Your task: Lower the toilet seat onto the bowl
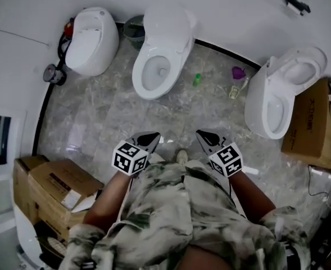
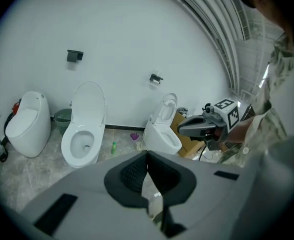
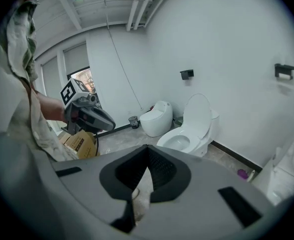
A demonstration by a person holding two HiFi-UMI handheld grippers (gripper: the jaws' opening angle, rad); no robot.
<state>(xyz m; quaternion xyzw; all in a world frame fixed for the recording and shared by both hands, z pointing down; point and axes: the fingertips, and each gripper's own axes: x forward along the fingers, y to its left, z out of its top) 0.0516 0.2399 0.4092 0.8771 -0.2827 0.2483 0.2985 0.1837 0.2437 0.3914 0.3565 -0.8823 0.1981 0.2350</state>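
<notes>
Approach step: left gripper (image 1: 153,136) & right gripper (image 1: 203,135), bottom centre, were both closed tight, empty. Next needed: reach white ceramic toilet's upright seat (image 1: 168,26), top centre.

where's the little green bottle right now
In the head view the green bottle is on the floor just right of the middle toilet, with a purple object further right.

Head view looks down — both claw views, low, share the middle toilet (image 1: 166,35).
</notes>
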